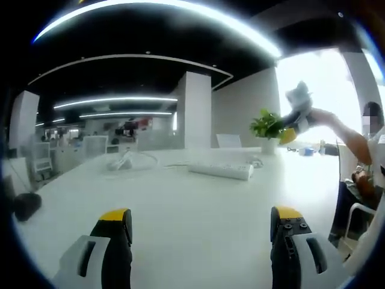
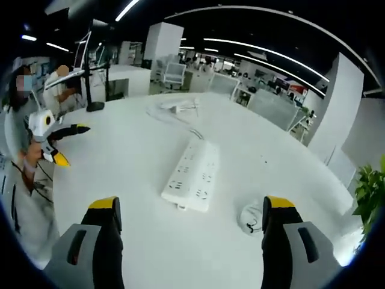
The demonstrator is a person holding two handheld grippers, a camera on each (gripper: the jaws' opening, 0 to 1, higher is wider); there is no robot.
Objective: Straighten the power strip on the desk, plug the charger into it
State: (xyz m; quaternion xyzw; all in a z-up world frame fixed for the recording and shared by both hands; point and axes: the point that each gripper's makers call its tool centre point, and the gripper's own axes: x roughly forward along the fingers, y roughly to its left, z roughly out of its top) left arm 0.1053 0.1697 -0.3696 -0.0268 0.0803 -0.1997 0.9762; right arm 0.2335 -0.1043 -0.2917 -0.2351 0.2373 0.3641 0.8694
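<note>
On the desk (image 2: 138,162) lie one power strip (image 2: 192,176), one charger (image 2: 250,218); both grippers' jaws spread.

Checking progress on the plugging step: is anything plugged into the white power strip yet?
Nothing plugged in: the long white power strip lies flat on the white desk, its visible sockets bare.

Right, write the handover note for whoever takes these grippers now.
Left hand-held gripper: open, holding nothing, low over the white desk.
Right hand-held gripper: open, holding nothing, raised above the desk and looking down at the power strip.
Power strip: lies flat near the middle of the desk, nothing plugged into the sockets that show, its cord trailing towards the far edge.
Charger: probably the small white thing beside the strip, near the right gripper's jaw; too blurred to be sure.
Done: nothing visible yet.
Left: straighten the strip, pick up the charger, plug it in.
</note>
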